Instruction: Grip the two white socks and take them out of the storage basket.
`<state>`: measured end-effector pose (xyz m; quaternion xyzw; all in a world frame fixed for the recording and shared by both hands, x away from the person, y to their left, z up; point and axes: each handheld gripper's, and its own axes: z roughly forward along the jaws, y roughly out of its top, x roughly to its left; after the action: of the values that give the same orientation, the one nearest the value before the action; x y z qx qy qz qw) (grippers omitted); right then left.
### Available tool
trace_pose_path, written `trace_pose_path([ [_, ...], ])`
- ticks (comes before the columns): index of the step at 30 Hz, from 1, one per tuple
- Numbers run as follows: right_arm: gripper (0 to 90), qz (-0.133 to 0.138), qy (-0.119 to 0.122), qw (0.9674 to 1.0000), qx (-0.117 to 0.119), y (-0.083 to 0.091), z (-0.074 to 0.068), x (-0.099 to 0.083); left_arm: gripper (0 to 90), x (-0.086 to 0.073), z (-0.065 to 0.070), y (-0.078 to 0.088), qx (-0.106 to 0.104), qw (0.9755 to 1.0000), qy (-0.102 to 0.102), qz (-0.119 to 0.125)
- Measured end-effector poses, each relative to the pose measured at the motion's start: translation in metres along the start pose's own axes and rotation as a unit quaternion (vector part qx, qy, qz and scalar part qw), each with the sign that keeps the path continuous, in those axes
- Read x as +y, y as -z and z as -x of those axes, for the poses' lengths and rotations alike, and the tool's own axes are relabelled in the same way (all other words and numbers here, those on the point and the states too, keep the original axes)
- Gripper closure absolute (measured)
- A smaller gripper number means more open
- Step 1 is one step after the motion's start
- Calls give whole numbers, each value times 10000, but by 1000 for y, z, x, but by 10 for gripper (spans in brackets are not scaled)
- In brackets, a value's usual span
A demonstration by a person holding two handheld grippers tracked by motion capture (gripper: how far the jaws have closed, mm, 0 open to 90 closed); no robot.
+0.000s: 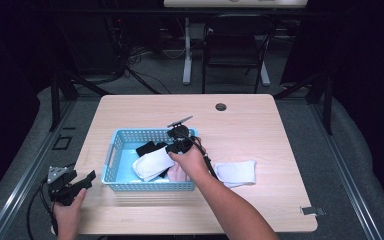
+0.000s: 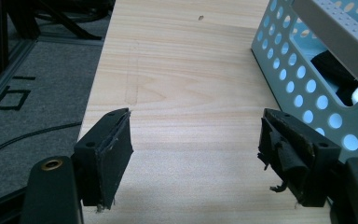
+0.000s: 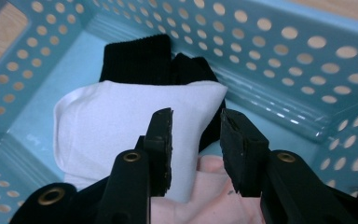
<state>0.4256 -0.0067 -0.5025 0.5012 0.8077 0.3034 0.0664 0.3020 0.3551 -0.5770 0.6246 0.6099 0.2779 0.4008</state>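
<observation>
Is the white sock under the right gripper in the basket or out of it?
In. The white sock lies inside the blue basket, over black socks, walls around it.

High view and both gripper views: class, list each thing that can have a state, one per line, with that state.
Blue basket: upright on the table, holding socks.
White sock in basket: lying on the black socks.
Black socks: partly covered, at the basket's bottom.
Pink sock: under the right gripper.
White sock on table: flat, outside the basket.
Left gripper: jaws open, empty.
Right gripper: jaws apart over the socks, gripping nothing.
</observation>
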Motion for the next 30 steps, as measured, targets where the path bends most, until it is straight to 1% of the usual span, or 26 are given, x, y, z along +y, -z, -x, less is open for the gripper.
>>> trace_pose_path([
  [1,646,-107,-66,9999,-15,-6,0,1,255,0,0,0,-1,10000,5,-3],
  [2,646,-130,-64,9999,-12,-8,2,1,255,0,0,0,-3,10000,10,0],
  [3,647,-179,-137,9997,-8,-10,3,2,255,0,0,0,-3,10000,9,4],
  [5,656,-211,-300,9993,87,-13,4,2,255,0,0,0,-5,10000,14,9],
  [7,664,-295,-348,9989,47,-16,5,2,255,0,0,0,-6,10000,15,11],
  [8,668,-345,-306,9989,28,-18,7,2,255,0,0,0,-6,10000,15,11],
  [9,671,-436,-375,9983,34,-19,7,2,255,0,0,0,-7,10000,20,14],
  [10,671,-436,-375,9983,34,-19,7,2,255,0,0,0,-7,10000,20,14],
  [11,684,-456,-464,9979,77,-22,9,2,254,0,1,0,-10,10000,1,11],
  [12,684,-456,-464,9979,77,-22,9,2,255,0,1,0,-10,10000,1,11],
  [13,696,-545,-610,9965,193,-25,10,3,255,1,1,1,-15,10000,-19,-27],
  [14,699,-600,-640,9959,233,-26,11,3,254,1,1,0,-10,10000,-21,-26],
  [16,734,-717,-674,9947,311,-29,11,2,254,1,1,0,-13,10000,-20,-26],
  [17,748,-818,-681,9936,381,-30,9,1,254,0,1,0,-15,10000,-15,-2],
  [18,771,-818,-660,9935,435,-31,8,1,255,0,1,0,-15,10000,-13,6],
  [19,802,-726,-659,9942,452,-30,6,1,255,0,1,0,-14,10000,-12,8],
  [20,833,-667,-547,9950,505,-28,4,1,255,0,1,0,-14,10000,-12,8],
  [22,861,-498,-448,9963,531,-23,0,2,254,0,1,0,-14,10000,-22,-28],
  [23,867,-330,-375,9971,579,-19,-3,2,255,0,1,0,-14,10000,-22,-28],
  [24,870,-96,-230,9982,554,-14,-8,2,254,1,1,0,-14,10000,-25,-30],
  [25,872,21,-141,9983,557,-10,-11,2,255,1,1,0,-9,10000,-27,-29],
  [26,873,190,28,9981,577,-4,-15,2,255,1,1,0,-11,10000,-25,-29],
  [27,873,305,113,9978,580,-1,-18,2,254,1,1,0,-10,10000,-26,-29],
  [28,874,451,284,9970,567,6,-22,1,255,1,1,0,-9,10000,-25,-31],
  [29,875,559,377,9961,567,9,-25,1,254,1,1,0,-7,10000,-27,-28],
  [30,876,703,510,9946,570,14,-29,1,255,1,1,0,-7,10000,-28,-23],
])
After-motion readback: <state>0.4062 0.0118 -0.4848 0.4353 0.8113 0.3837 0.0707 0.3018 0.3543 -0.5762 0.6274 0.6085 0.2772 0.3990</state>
